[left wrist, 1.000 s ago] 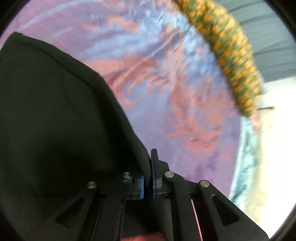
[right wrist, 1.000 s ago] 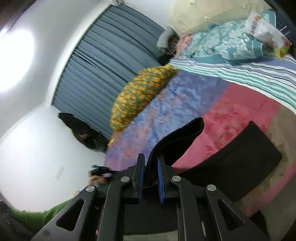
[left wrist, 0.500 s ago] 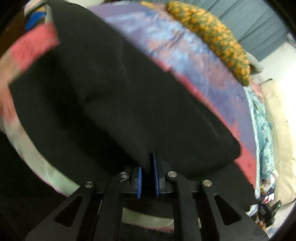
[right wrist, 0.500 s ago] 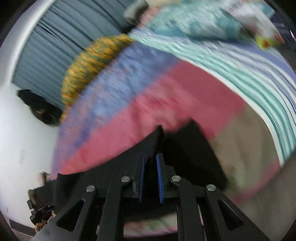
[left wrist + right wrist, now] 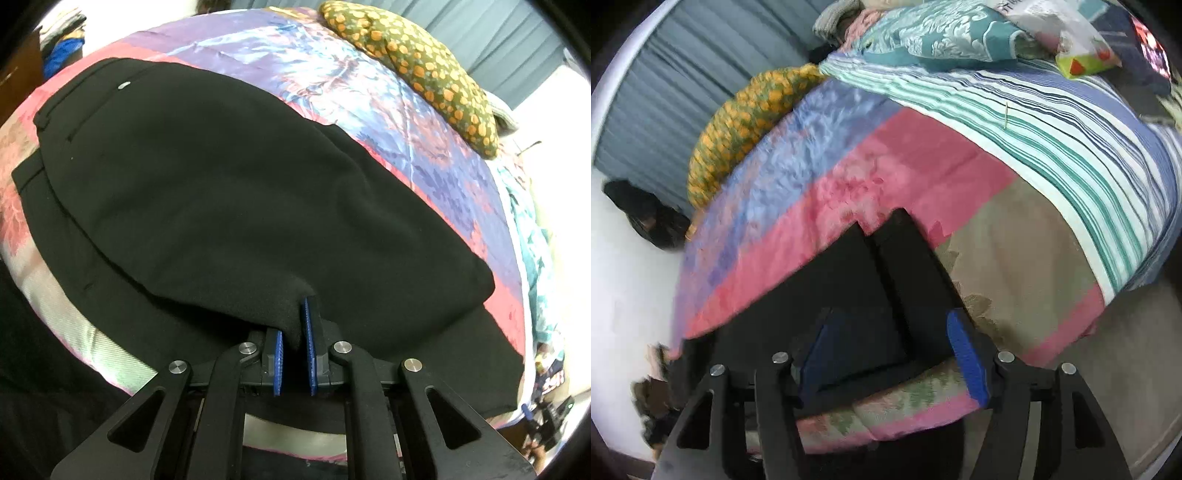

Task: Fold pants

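Since one second ago the lifted half of the black pants [image 5: 229, 192] has been carried over and laid down on the lower half; the right gripper [image 5: 894, 354], then clamped on a cloth edge, has since been opened, and the bedroom wall view has been replaced by a close view of the bed.

Left side first. The pants are spread on the patchwork quilt [image 5: 388, 110], near its front edge, with the waistband and a small pale button [image 5: 122, 85] at the far left of the garment. A top layer is seen lying over a bottom layer, the bottom one showing as a dark margin along the near and right sides. The left gripper [image 5: 293, 343] is closed on a pinch of the top layer's near edge, black cloth bunched between the blue pads [image 5: 309, 347]; the hold is judged to be kept so the edge can be set square before release. A spotted orange-green pillow [image 5: 413, 70] lies well beyond the pants, at the far side of the quilt.

Right side. The right gripper is held with fingers wide apart and nothing between them, above the pants' near right end, judged as a release once the fold landed. Beyond the pants, a striped blanket [image 5: 1052, 122] and teal cushion [image 5: 942, 37] are seen.
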